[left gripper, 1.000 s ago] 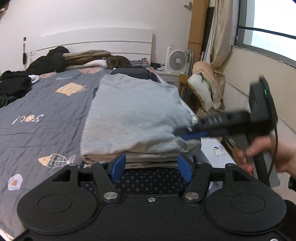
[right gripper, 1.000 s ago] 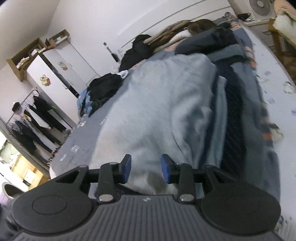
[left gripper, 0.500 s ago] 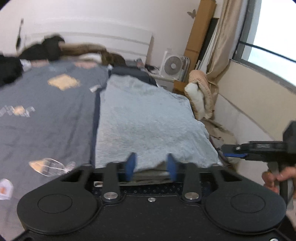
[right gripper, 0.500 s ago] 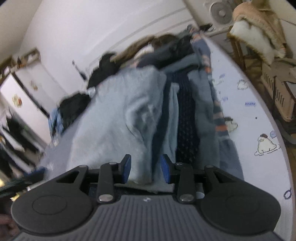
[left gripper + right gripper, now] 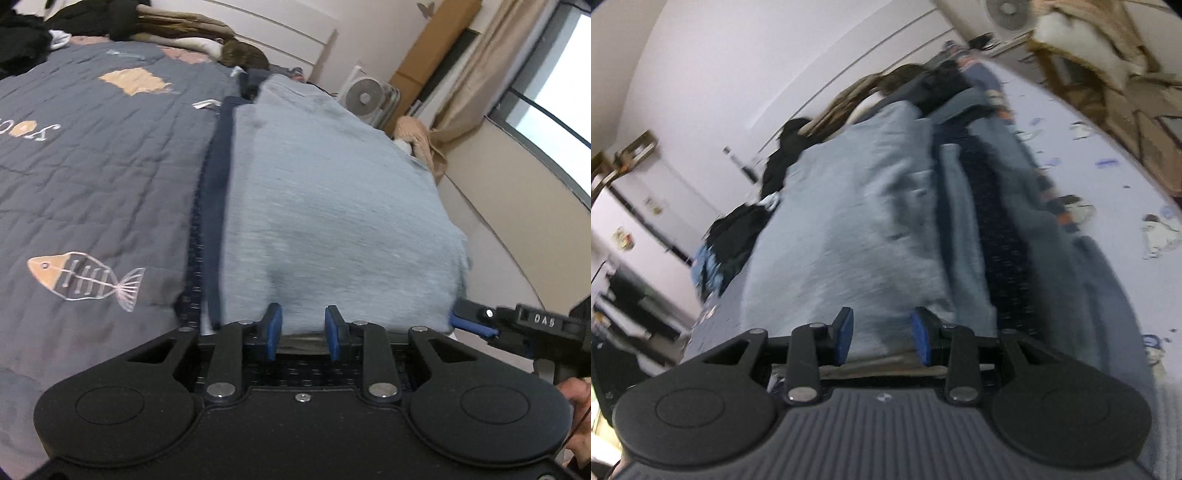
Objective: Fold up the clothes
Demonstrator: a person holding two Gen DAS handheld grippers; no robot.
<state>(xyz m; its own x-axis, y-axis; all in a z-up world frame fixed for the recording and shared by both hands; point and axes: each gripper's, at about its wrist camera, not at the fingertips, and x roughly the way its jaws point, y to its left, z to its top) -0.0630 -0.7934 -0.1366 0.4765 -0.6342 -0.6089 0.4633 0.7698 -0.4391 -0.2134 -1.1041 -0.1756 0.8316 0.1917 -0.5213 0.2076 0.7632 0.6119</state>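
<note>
The light grey garment (image 5: 332,206) lies folded on a stack of clothes at the right side of the bed (image 5: 92,177), its near edge at both tools. The left gripper (image 5: 302,334) pinches this near edge; its jaws narrowed from a wide spread a second ago and then held. The right gripper (image 5: 881,334) holds the same edge at the near right corner, its gap unchanged. The step seems to be gripping the hem; next, both probably lift together towards the far end.

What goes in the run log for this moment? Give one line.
fold clothes | left tongs: just been closing on grey garment, near edge | right tongs: shut on same edge
</note>
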